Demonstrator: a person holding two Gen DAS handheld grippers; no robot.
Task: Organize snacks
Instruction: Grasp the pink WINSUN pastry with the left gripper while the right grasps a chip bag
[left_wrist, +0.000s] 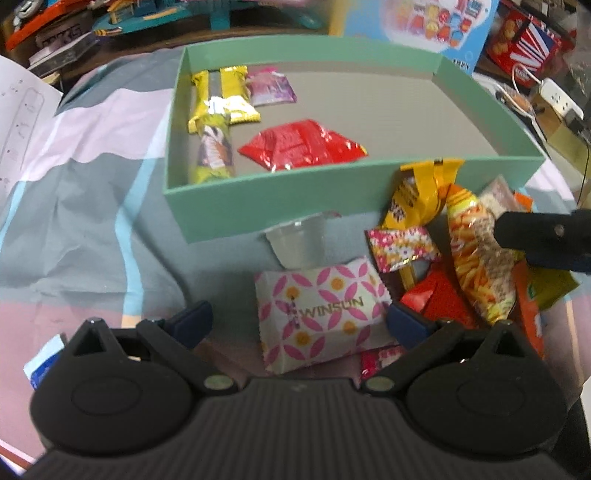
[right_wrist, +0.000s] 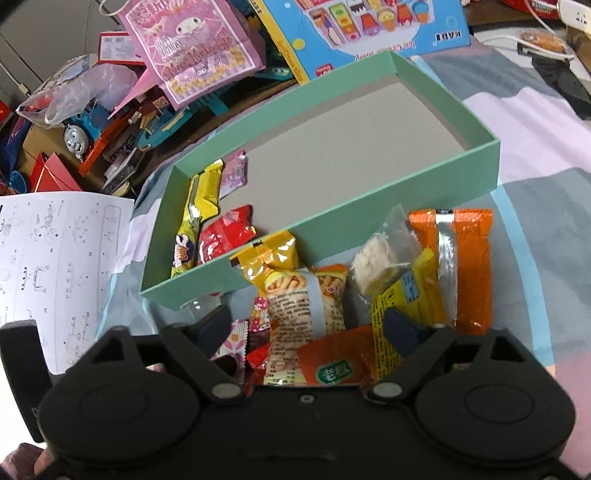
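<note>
White pink-petalled WINSUN packet, crinkled, between open fingers

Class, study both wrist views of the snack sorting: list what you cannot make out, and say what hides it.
1. Left wrist view: the red packet below the pink-and-white WINSUN packet is mostly covered by it and the left gripper.
2. Left wrist view: the right gripper is cut off by the frame edge.
3. Right wrist view: the clear plastic cup sits behind the right gripper's finger and the mint-green cardboard box wall.
</note>
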